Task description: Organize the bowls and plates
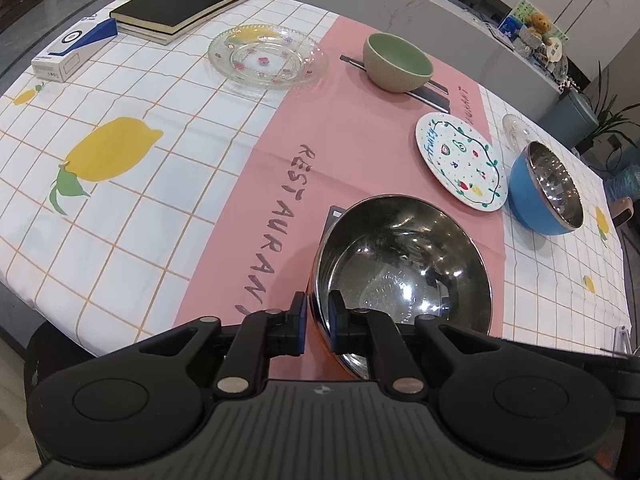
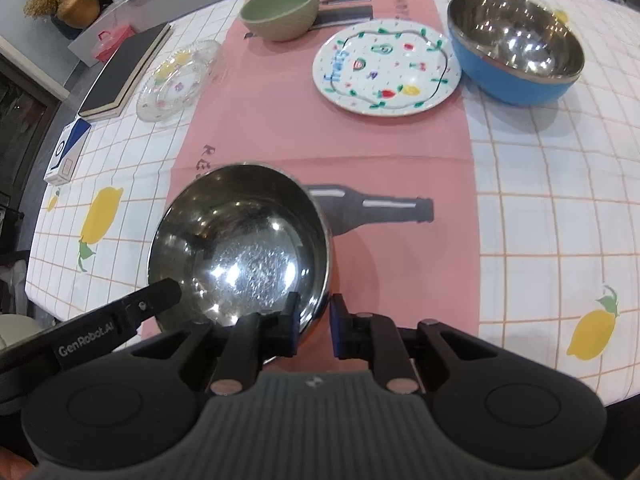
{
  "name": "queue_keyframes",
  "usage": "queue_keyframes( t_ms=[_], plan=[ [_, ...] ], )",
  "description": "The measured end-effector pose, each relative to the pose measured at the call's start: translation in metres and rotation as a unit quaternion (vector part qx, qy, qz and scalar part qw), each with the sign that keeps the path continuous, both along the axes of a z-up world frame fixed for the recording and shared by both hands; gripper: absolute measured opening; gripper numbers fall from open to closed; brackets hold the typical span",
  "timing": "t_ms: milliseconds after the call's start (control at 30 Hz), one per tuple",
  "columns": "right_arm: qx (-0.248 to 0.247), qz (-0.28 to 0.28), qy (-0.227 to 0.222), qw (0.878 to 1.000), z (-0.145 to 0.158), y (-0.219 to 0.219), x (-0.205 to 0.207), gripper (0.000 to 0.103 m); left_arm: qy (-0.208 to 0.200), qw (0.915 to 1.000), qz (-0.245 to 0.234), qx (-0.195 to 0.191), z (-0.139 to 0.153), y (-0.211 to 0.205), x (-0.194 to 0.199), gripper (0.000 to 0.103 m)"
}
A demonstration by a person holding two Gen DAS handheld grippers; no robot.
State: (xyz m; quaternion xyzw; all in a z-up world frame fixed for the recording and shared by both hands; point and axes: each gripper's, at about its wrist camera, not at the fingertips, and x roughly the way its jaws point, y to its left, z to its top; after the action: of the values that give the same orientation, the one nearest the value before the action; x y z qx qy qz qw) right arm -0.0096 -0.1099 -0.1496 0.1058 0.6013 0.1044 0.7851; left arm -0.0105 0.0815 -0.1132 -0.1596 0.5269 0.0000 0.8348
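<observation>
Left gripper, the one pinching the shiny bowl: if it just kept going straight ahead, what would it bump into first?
Beyond the steel bowl the left gripper already holds, probably the painted fruit plate, then the blue bowl; depth is hard to judge.

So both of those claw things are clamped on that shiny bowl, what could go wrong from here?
Three things, I'd guess.
1. The left gripper and right gripper each pinch only the thin rim of the steel bowl, so the smooth metal might slip or tilt.
2. If the two hands pull unevenly, the bowl could twist loose.
3. Carried toward the blue bowl, it could clip the painted plate lying right beside it.
</observation>
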Motion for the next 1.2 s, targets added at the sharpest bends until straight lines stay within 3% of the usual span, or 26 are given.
queue_keyframes(
  t_ms=[100,233,400,633,767,967,1200],
  plan=[
    [-0.002,0.0,0.0,1.0,-0.001,-0.001,0.0,0.03,-0.005,1.0,-0.003,-0.004,0.002,0.0,0.0,0.031],
    [0.004,-0.003,-0.006,1.0,0.005,-0.004,0.001,0.04,-0.021,0.9997,-0.012,0.007,0.011,-0.001,0.0,0.037],
    [-0.001,-0.005,-0.027,1.0,0.019,-0.008,0.0,0.048,-0.04,0.9988,-0.013,0.024,0.024,-0.001,0.003,0.037],
    [-0.03,-0.017,-0.091,0.995,0.047,-0.022,-0.001,0.062,-0.065,0.9962,-0.026,0.051,0.047,-0.004,0.009,0.041],
    [-0.041,-0.028,-0.116,0.992,0.057,-0.036,0.0,0.068,-0.074,0.9954,-0.038,0.047,0.056,-0.013,0.015,0.041],
    [-0.053,-0.067,-0.125,0.988,0.062,-0.07,0.009,0.068,-0.096,0.9911,-0.085,0.037,0.073,-0.043,0.024,0.041],
    [-0.083,-0.112,-0.136,0.981,0.065,-0.126,0.018,0.069,-0.138,0.9801,-0.141,0.022,0.1,-0.09,0.042,0.041]
  ],
)
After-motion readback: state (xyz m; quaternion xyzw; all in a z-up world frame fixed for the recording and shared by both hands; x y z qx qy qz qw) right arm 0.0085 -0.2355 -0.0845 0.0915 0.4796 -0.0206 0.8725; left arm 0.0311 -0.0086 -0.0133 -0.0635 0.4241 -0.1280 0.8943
